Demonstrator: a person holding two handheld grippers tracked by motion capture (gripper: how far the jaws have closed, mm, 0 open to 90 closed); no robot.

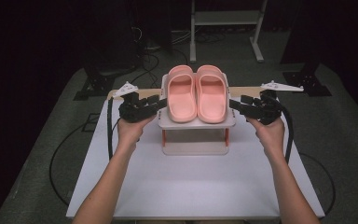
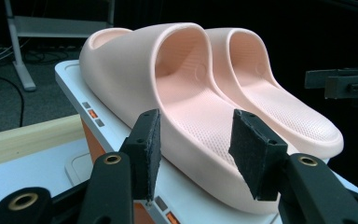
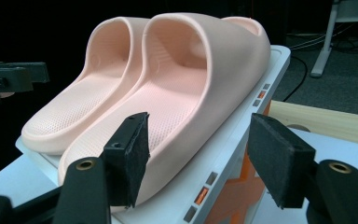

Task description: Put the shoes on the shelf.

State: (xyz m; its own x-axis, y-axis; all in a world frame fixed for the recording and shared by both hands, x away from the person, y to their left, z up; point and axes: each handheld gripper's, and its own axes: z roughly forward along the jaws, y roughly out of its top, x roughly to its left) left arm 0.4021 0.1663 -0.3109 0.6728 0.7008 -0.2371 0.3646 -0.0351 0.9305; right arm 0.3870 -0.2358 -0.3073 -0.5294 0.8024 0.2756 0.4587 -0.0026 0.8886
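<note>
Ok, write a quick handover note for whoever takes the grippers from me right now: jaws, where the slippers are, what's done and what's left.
Left gripper: jaws open, at the outer side of the left slipper, pads not pressing on it.
Right gripper: jaws open, at the outer side of the right slipper, nothing held.
Both pink slippers sit side by side, toes away from the person, on the top shelf of the small white rack on the table.
Done: the pair looks placed on the rack.
Left: probably only to draw both grippers back, or re-grip if the pair is to move.
</note>
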